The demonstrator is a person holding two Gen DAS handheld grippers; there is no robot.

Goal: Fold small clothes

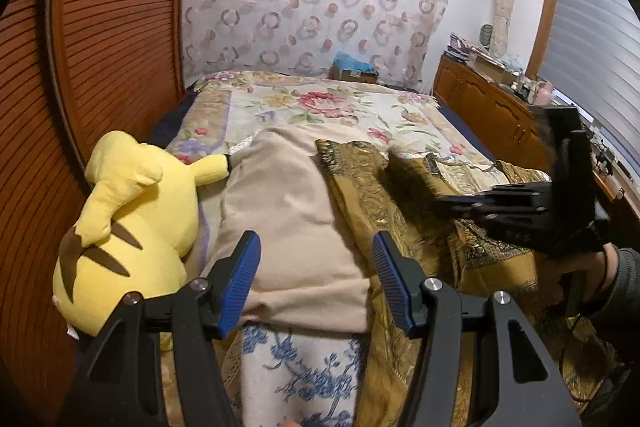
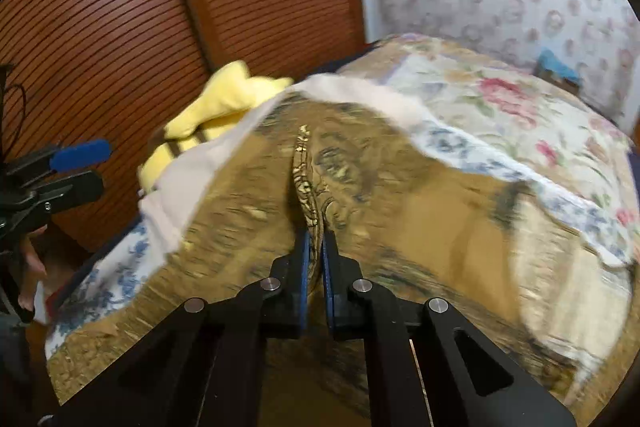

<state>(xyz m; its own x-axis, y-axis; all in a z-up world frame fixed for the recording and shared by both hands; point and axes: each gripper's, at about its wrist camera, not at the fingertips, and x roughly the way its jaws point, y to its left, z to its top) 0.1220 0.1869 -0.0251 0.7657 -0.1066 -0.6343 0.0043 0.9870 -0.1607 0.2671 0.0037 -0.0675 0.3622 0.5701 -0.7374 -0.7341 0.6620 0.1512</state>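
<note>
Pinching gold cloth's (image 2: 256,187) raised edge, right claw (image 2: 315,247); left claw (image 1: 314,283) agape

Bed with a floral cover, several things spread on it

The bed (image 1: 320,103) carries a beige cloth (image 1: 288,211) at its middle; a yellow plush toy (image 1: 132,227) lies left of the cloth; a gold patterned garment (image 1: 400,195) lies right of it; a blue-flowered white fabric (image 1: 296,367) lies nearer than it.
</note>
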